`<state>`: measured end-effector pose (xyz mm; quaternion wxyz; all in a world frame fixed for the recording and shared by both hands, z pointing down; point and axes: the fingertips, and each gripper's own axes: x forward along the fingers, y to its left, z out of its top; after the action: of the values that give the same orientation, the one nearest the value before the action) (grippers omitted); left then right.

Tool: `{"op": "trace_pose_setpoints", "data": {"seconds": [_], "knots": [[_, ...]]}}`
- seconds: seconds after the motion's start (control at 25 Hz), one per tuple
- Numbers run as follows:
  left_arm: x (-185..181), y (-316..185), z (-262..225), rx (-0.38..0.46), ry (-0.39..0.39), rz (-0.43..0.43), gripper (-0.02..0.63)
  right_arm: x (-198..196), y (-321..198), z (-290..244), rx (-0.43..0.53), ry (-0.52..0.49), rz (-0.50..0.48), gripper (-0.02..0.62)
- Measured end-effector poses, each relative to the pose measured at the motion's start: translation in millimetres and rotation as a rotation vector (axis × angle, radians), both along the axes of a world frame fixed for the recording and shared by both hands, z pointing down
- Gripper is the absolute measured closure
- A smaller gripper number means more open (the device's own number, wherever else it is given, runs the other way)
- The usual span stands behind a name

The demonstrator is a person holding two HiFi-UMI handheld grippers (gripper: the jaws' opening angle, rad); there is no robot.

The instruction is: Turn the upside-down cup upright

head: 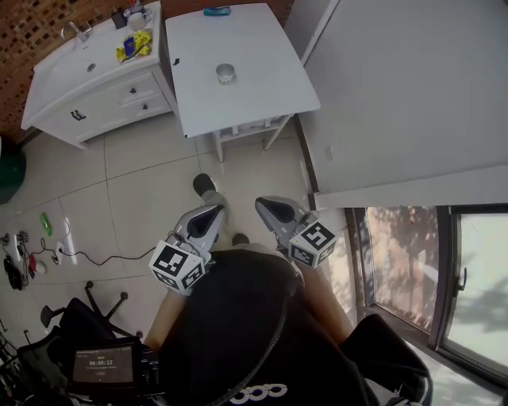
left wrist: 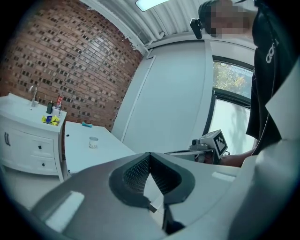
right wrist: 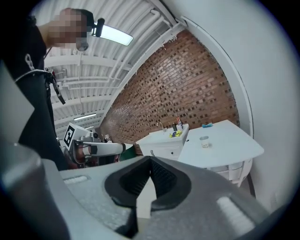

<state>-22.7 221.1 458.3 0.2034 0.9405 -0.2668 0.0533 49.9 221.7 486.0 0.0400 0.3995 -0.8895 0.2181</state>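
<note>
A small pale cup (head: 225, 74) stands alone near the middle of the white table (head: 262, 95). It is too small to tell which way up it is. It also shows as the cup (left wrist: 93, 142) in the left gripper view and the cup (right wrist: 204, 141) in the right gripper view. Both grippers are held close to the person's body over the tiled floor, far short of the table. My left gripper (head: 216, 211) (left wrist: 150, 155) is shut with nothing in it. My right gripper (head: 263, 204) (right wrist: 150, 160) is shut and empty too.
A white sink cabinet (head: 95, 87) with a yellow item (head: 133, 45) stands left of the table. A blue object (head: 216, 11) lies at the table's far edge. A wall and window (head: 444, 270) are on the right. Cables (head: 87, 255) and a chair base (head: 95, 305) are on the floor at left.
</note>
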Motion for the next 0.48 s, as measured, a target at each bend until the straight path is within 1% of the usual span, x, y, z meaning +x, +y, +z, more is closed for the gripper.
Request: {"op": "trace_pose_setpoints", "data": {"seconds": [0.08, 0.28, 0.48], "knots": [[1, 11, -1, 0.005, -0.004, 0.008, 0.591, -2, 13, -1, 0.015, 0.014, -0.003, 0.603], [-2, 33, -12, 0.021, 0.0, 0.019, 0.591, -14, 40, -7, 0.035, 0.01, -0.007, 0.603], [-2, 40, -19, 0.042, 0.004, 0.03, 0.591, -19, 45, -20, 0.094, 0.002, 0.012, 0.603]]}}
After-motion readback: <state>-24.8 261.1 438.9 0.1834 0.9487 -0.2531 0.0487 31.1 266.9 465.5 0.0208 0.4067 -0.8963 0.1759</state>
